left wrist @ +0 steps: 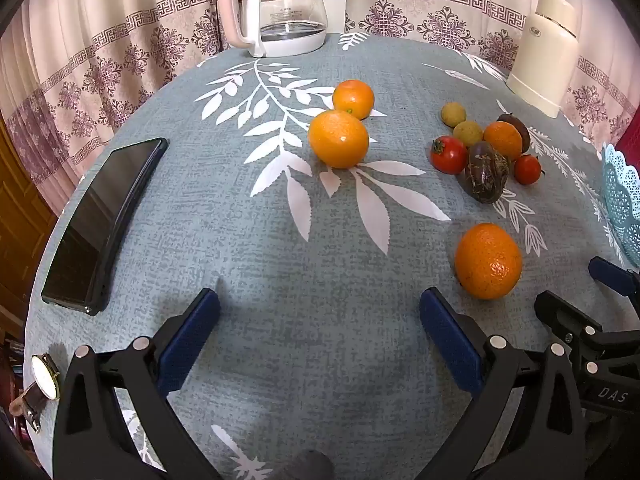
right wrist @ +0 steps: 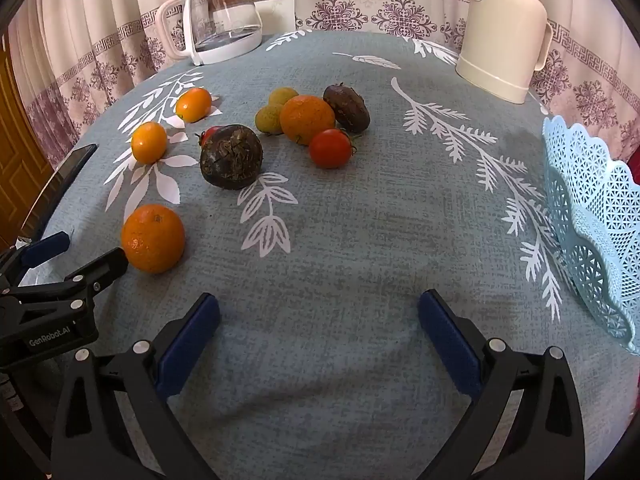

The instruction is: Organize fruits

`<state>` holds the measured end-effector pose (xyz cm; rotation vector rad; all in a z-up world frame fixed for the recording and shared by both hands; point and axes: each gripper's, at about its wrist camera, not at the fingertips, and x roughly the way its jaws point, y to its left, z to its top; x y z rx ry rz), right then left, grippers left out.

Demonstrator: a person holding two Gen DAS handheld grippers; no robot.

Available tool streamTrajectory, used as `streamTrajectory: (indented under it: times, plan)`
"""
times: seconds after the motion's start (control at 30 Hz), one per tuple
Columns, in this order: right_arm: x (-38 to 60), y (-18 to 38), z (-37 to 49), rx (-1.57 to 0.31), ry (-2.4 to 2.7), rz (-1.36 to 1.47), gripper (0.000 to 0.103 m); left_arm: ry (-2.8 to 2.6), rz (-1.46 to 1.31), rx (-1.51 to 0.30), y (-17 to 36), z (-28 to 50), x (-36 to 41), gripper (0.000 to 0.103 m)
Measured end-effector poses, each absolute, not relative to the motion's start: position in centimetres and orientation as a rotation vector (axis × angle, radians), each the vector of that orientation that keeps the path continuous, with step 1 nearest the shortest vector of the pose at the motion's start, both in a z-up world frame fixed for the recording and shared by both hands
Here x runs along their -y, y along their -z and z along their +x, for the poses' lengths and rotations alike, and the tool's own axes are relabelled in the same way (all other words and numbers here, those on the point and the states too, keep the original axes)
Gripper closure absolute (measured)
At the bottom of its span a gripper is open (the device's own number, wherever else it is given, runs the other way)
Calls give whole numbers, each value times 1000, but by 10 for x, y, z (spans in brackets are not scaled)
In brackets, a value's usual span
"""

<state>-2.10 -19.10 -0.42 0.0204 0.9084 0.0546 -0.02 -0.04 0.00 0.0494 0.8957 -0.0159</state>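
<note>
Several fruits lie on the grey-blue leaf-print tablecloth (left wrist: 320, 280). A near orange (left wrist: 488, 261) sits just right of my left gripper (left wrist: 320, 304), which is open and empty. Two more oranges (left wrist: 338, 139) lie further back. A cluster holds tomatoes (left wrist: 448, 155), a dark passion fruit (left wrist: 485, 176) and small yellow-green fruits (left wrist: 467, 133). My right gripper (right wrist: 319, 306) is open and empty over bare cloth; the near orange (right wrist: 153, 238) and the cluster (right wrist: 306, 119) lie to its front left. A light-blue lattice basket (right wrist: 600, 216) stands at the right.
A glass kettle (left wrist: 280, 8) and a cream thermos jug (left wrist: 548, 52) stand at the table's back. A black phone (left wrist: 104, 220) and a wristwatch (left wrist: 40, 380) lie at the left edge. Patterned curtains hang behind.
</note>
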Motion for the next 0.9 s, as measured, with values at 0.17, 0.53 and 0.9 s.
streamTrajectory:
  times: [0.17, 0.53, 0.9]
  plan:
    - [191, 4, -21, -909, -56, 23, 5, 4, 49, -897, -2, -1, -4, 2]
    - [191, 5, -21, -909, -55, 20, 5, -9, 54, -898, -3, -3, 2, 2]
    - [191, 5, -21, -910, -54, 19, 5, -9, 53, -897, -3, -4, 2, 2]
